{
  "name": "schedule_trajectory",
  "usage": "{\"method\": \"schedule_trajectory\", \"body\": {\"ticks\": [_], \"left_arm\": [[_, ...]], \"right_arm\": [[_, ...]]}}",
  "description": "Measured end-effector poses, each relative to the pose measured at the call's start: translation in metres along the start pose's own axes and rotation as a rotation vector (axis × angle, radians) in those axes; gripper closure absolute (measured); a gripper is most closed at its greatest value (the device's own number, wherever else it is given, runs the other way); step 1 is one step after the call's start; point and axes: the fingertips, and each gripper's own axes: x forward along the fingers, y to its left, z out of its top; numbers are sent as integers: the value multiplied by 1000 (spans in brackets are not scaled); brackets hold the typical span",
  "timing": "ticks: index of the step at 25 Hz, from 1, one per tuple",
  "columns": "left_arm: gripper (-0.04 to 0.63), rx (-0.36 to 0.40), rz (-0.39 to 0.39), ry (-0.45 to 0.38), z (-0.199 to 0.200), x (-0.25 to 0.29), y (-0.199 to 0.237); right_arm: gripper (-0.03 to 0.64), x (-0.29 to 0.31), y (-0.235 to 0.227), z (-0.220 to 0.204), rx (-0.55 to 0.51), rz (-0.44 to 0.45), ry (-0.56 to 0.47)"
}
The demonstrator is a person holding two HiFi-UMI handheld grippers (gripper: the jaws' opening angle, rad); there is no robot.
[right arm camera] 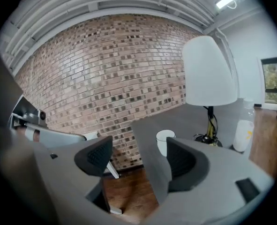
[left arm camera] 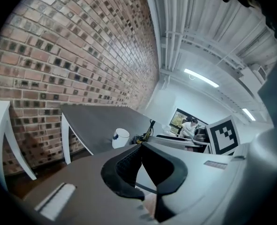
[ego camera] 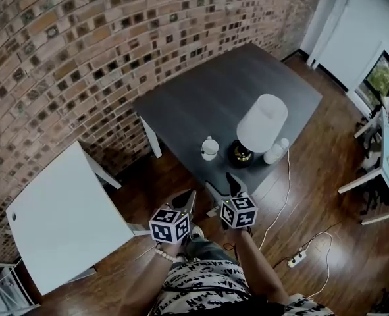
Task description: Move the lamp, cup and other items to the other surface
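Observation:
On the dark grey table (ego camera: 214, 91) stands a lamp (ego camera: 262, 122) with a white shade and a black base, near the front edge. A white cup (ego camera: 209, 148) sits to its left and a white bottle (ego camera: 276, 151) to its right. The white table (ego camera: 62, 222) stands to the left. My right gripper (ego camera: 224, 186) hovers just short of the dark table's front edge, open and empty (right arm camera: 138, 156); ahead of it are the cup (right arm camera: 164, 142), lamp (right arm camera: 208, 71) and bottle (right arm camera: 241, 132). My left gripper (ego camera: 184, 199) is beside it, shut (left arm camera: 141, 144) with nothing in it, and the cup (left arm camera: 121, 137) shows beyond.
A brick wall (ego camera: 82, 58) runs behind both tables. The lamp's white cord (ego camera: 283, 203) drops to a power strip (ego camera: 297, 259) on the wooden floor. A white desk (ego camera: 385, 170) stands at the far right. The person's legs fill the bottom.

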Motion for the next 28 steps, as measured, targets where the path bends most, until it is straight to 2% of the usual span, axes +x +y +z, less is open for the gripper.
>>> {"method": "schedule_trajectory", "body": {"ticks": [3,5,7,8,13,20,28], "left_arm": [[595,-33,12,15,-1,24,13],[595,-40,26,21,0,37,22],[595,-46,39,26,1,50,31],[595,-49,45,27,1,56,35],[595,-63,65,34,3,80,51],[595,-87,78,39,1,98,73],[595,-101,82,48,-3,115,90]], "right_arm": [[202,36,-18,3,-3,15,23],[202,59,-29,1,-14,17,45],[201,81,-42,-3,-29,8,70],[175,92,-48,-6,-37,1,83],[134,135,-72,-17,-74,-24,133],[133,175,-90,-27,-132,-70,176],[141,202,-97,-35,-129,-44,203]]}}
